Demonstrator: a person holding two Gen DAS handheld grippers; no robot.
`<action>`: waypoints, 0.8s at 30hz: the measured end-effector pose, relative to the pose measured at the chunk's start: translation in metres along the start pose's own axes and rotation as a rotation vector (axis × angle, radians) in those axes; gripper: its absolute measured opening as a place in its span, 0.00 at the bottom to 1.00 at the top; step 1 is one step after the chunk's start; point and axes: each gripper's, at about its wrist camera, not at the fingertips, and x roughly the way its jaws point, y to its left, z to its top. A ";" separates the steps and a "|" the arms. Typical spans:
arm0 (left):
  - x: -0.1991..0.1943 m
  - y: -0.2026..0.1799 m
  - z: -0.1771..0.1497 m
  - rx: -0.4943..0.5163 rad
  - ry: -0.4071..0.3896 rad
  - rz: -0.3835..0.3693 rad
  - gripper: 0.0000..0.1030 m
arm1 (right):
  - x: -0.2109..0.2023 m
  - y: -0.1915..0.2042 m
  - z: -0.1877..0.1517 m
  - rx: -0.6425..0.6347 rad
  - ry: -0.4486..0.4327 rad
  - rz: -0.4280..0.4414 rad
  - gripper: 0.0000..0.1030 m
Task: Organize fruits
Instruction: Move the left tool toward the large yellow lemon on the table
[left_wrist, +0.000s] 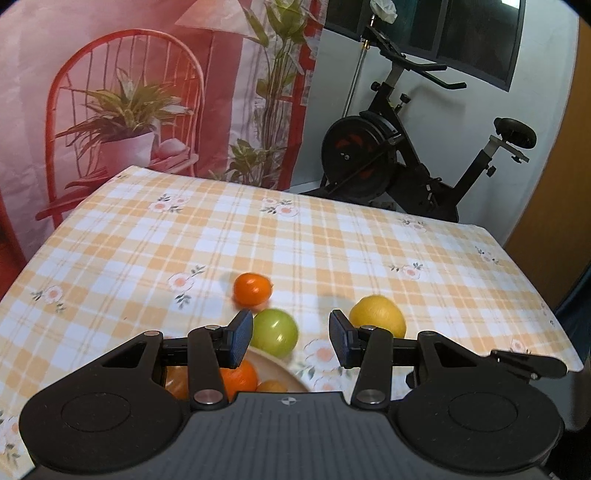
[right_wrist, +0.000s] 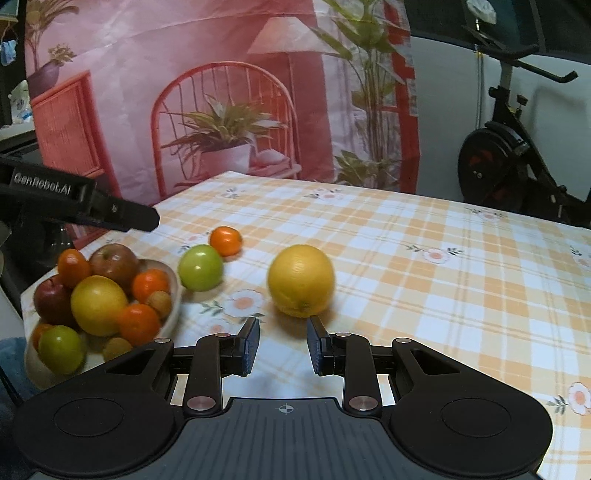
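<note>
A cream bowl (right_wrist: 173, 291) holds several fruits: red apples, oranges, a yellow citrus, a green apple. Its rim shows in the left wrist view (left_wrist: 280, 373). On the checked tablecloth lie a green apple (right_wrist: 200, 266) (left_wrist: 275, 332), a small orange (right_wrist: 225, 240) (left_wrist: 252, 288) and a large yellow citrus (right_wrist: 301, 280) (left_wrist: 377, 319). My left gripper (left_wrist: 291, 338) is open and empty above the bowl's edge, near the green apple. It also shows in the right wrist view (right_wrist: 110, 210). My right gripper (right_wrist: 283, 347) is open and empty just before the yellow citrus.
The table (right_wrist: 461, 280) carries an orange-and-white checked cloth with flowers. A pink printed backdrop (right_wrist: 221, 92) hangs behind it. An exercise bike (left_wrist: 406, 155) stands beyond the far right edge. The table's left edge runs beside the bowl.
</note>
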 end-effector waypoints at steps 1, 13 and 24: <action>0.002 -0.002 0.002 0.002 -0.003 -0.003 0.47 | 0.000 -0.003 -0.001 0.005 0.004 -0.004 0.26; 0.020 -0.015 0.008 0.012 0.020 -0.023 0.47 | 0.007 -0.024 -0.006 0.025 0.032 -0.021 0.31; 0.034 -0.022 0.014 0.025 0.046 -0.029 0.48 | 0.015 -0.034 -0.006 0.047 0.052 -0.013 0.32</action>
